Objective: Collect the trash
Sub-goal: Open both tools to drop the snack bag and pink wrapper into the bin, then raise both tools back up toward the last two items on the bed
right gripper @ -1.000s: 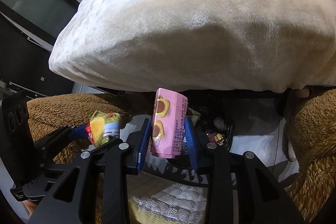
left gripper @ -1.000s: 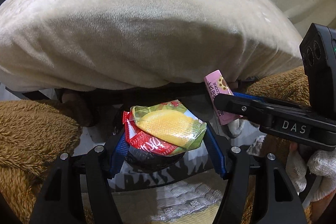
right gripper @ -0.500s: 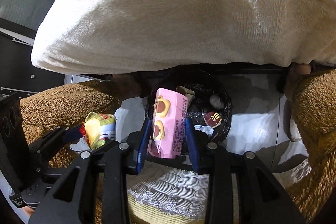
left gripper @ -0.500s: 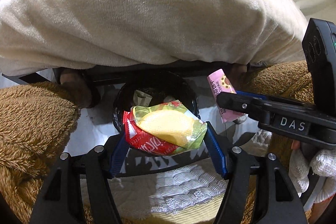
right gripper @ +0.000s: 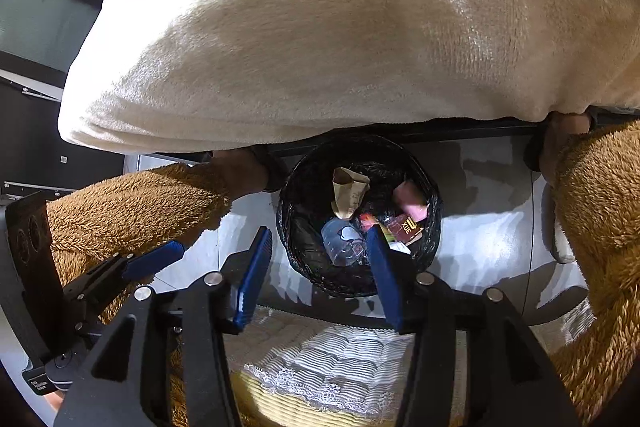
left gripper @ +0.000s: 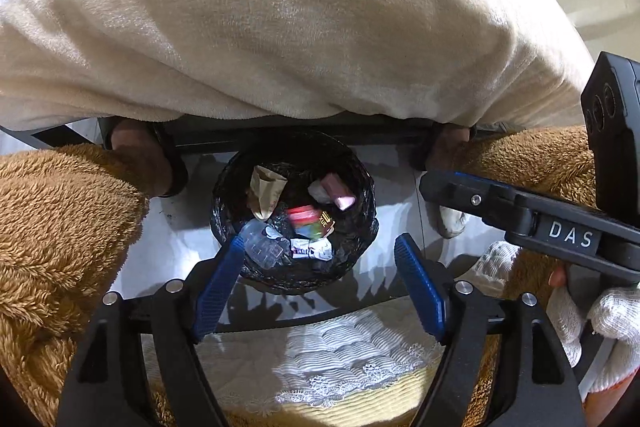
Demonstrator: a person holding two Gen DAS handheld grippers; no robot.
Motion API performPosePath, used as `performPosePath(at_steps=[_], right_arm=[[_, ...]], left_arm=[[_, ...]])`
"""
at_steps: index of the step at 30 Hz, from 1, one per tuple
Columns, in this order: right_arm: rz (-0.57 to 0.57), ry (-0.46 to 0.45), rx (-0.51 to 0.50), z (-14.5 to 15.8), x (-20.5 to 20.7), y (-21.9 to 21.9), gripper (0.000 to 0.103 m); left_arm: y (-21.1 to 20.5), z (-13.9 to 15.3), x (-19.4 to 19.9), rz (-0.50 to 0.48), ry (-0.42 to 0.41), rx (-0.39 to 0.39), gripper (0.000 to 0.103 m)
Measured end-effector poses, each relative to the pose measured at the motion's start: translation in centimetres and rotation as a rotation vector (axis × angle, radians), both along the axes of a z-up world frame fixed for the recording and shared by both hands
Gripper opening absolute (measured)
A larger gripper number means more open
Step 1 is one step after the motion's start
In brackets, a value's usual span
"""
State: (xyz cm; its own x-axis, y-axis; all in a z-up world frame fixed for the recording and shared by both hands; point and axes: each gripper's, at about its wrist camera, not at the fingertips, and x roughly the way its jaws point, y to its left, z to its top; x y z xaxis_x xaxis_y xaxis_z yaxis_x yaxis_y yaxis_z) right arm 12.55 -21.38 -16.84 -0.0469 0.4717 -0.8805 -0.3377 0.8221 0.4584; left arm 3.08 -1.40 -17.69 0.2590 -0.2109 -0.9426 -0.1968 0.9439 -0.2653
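A black-lined trash bin (left gripper: 362,187) stands on the floor below both grippers; it also shows in the right wrist view (right gripper: 294,203). Inside lie a pink cookie wrapper (left gripper: 340,189) (right gripper: 410,201), a red and yellow snack wrapper (left gripper: 306,219), a brown paper piece (left gripper: 264,191) (right gripper: 348,193) and clear plastic (left gripper: 262,245) (right gripper: 342,241). My left gripper (left gripper: 320,259) is open and empty above the bin's near rim. My right gripper (right gripper: 318,251) is open and empty above the bin; one of its fingers (left gripper: 460,189) shows in the left wrist view.
A cream blanket (left gripper: 280,15) (right gripper: 340,27) covers the table above the bin. Brown fleece-clad legs (left gripper: 60,227) (right gripper: 600,227) flank the bin on both sides. A quilted white and yellow cushion (left gripper: 332,355) (right gripper: 340,367) lies under the grippers.
Both grippers have opened. The snack wrapper left the left gripper and the pink cookie wrapper left the right gripper; both now lie in the bin.
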Motion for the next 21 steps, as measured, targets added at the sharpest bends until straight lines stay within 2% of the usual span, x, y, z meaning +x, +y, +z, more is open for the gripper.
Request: performPosePath(at_steps=[6,11,14,21], right_arm=[[-0.006,-0.016,0.024,0.6,0.0,-0.3,0.05],[-0.015,-0.057,0.047,1.6,0.0,-0.7,0.05],[-0.013,-0.132,0.058,3.1,-0.2,-0.9,0.05],[-0.005,-0.326,0.185,7.9,-0.5,-2.1,0.053]], left_arm=[[0.2,0.8,-0.2,0.012,-0.036,0.019,0.075],[0.5,2.2,-0.7,0.027,-0.108,0.031,0.075],[0.6,3.8,-1.2,0.031,-0.188,0.068,0.075],[1.3,7.7,-2.1,0.032,-0.377,0.114,0.075]])
